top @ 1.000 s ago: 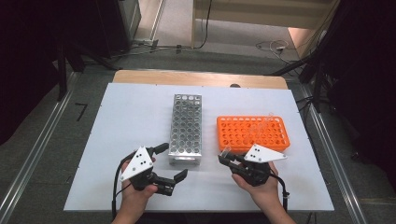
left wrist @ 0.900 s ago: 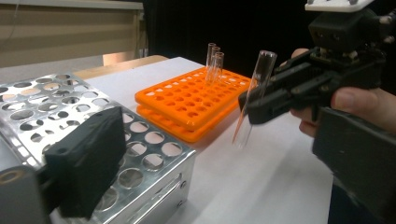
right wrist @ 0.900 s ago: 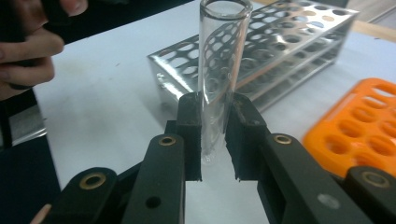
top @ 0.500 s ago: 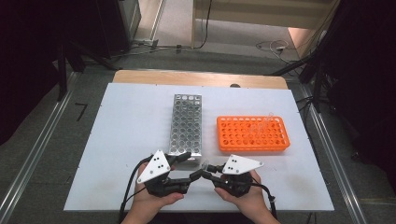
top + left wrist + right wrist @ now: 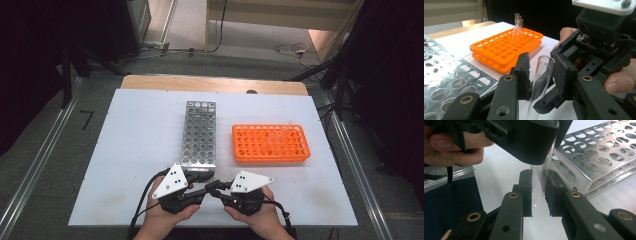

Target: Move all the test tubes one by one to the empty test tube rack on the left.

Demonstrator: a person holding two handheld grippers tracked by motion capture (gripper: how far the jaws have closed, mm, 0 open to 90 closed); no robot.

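A clear glass test tube (image 5: 541, 77) stands between the two grippers at the table's front edge. My right gripper (image 5: 539, 177) is shut on its lower part (image 5: 539, 187). My left gripper (image 5: 541, 66) has just been closing its jaws around the tube's open upper end, and both pads touch the glass. In the high view the left gripper (image 5: 201, 191) and right gripper (image 5: 220, 190) meet tip to tip in front of the metal rack (image 5: 198, 132). The orange rack (image 5: 270, 144) lies to the right, with three tubes (image 5: 517, 25) at its far corner.
The metal rack (image 5: 599, 157) stands just beyond the grippers, its near end close to the jaws. The white table top (image 5: 140, 145) has free room at the left. Beyond the table's far wooden edge (image 5: 210, 84) lie floor and cables.
Both hands have come together at the front middle of the table. The left jaws, wide apart before, now close on the tube that the right gripper holds.
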